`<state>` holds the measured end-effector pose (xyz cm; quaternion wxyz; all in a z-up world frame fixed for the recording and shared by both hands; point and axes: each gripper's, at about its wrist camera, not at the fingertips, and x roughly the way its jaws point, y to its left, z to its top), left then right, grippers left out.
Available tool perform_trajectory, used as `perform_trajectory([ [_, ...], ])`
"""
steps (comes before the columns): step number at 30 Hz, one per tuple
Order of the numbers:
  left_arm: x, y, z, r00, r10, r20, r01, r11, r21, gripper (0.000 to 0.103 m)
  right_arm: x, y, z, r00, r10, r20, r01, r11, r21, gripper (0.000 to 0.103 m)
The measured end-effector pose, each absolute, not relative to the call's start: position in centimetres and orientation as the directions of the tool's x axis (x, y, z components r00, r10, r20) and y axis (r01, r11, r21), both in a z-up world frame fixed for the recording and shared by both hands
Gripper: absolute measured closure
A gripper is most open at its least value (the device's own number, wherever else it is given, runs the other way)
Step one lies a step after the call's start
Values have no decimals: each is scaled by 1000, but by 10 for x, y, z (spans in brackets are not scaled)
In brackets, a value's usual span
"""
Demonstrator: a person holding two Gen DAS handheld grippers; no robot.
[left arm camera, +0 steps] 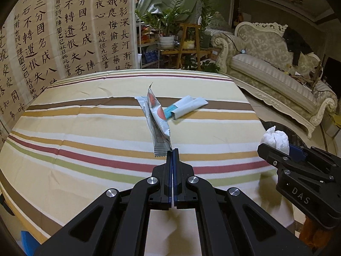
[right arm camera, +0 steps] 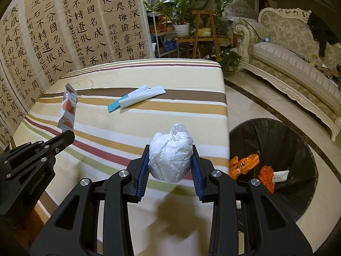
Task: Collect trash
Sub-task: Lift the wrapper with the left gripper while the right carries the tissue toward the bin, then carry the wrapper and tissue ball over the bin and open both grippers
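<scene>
Left gripper (left arm camera: 172, 149), its blue pads pressed together, pinches the bottom corner of a white foil snack wrapper with orange discs (left arm camera: 158, 119), lifted above the striped tablecloth (left arm camera: 85, 132). Farther back, a white-and-teal folded paper packet (right arm camera: 136, 98) lies flat on the brown stripe. Right gripper (right arm camera: 170, 160) clamps a crumpled white tissue ball (right arm camera: 170, 155). Rightmost, a black-lined round trash bin (right arm camera: 283, 140) on the floor holds orange wrappers (right arm camera: 245, 163).

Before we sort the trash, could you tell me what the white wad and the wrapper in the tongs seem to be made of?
Wad: soft tissue paper, matte, by its crumpled folds and fuzzy edges.
Wrapper: probably thin plastic or foil film, printed, slightly glossy; it has a crimped, serrated end seal and holds stiff creases. Whether it is foil-lined I cannot tell.
</scene>
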<state>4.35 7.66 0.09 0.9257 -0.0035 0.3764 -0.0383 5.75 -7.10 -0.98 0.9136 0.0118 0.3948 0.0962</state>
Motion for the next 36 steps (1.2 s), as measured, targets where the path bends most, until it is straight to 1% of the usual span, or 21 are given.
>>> perform_trajectory([
  [9, 31, 56, 0, 713, -99, -694, 101, 994, -38, 102, 41, -94, -10, 685, 158, -712, -124, 987, 100, 69],
  [20, 26, 17, -3, 700, -154, -697, 176, 984, -40, 102, 30, -134, -12, 704, 108, -702, -45, 993, 109, 69],
  [36, 41, -60, -12, 659, -234, -715, 313, 950, -23, 102, 31, -213, -21, 717, -35, -696, 134, 987, 89, 69],
])
